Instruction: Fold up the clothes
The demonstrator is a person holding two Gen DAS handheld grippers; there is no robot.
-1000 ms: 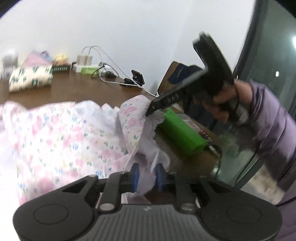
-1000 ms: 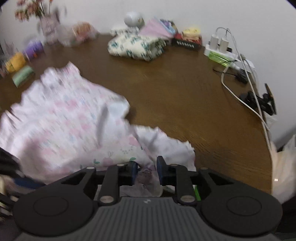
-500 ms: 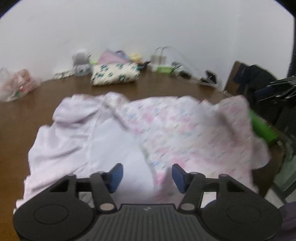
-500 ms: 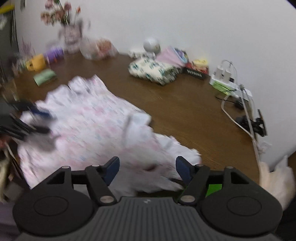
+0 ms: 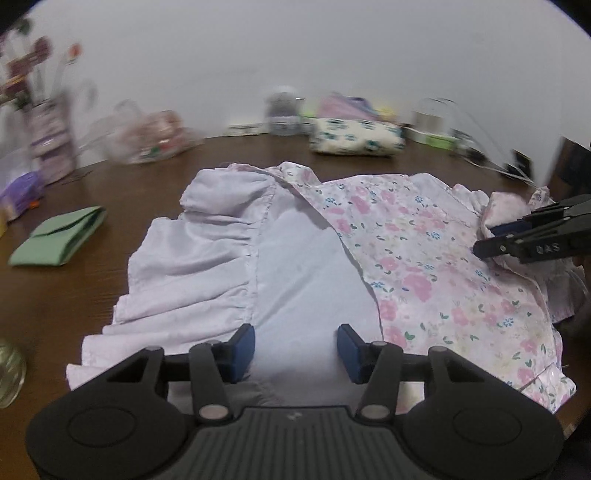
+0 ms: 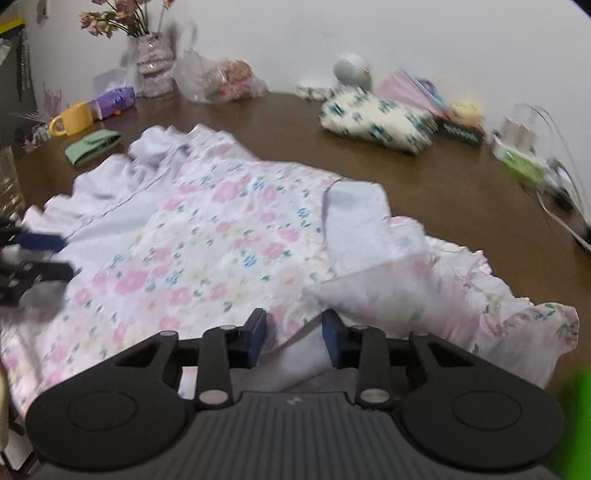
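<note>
Brown table [image 6: 424, 192] bears vase [image 6: 153, 64] holding flowers [image 6: 122, 16].

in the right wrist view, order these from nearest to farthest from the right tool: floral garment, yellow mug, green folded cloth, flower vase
1. floral garment, lying right under the right tool, whose jaws are open.
2. green folded cloth, far left on the table.
3. yellow mug, just behind the green cloth, further left.
4. flower vase, at the back left by the wall.
</note>
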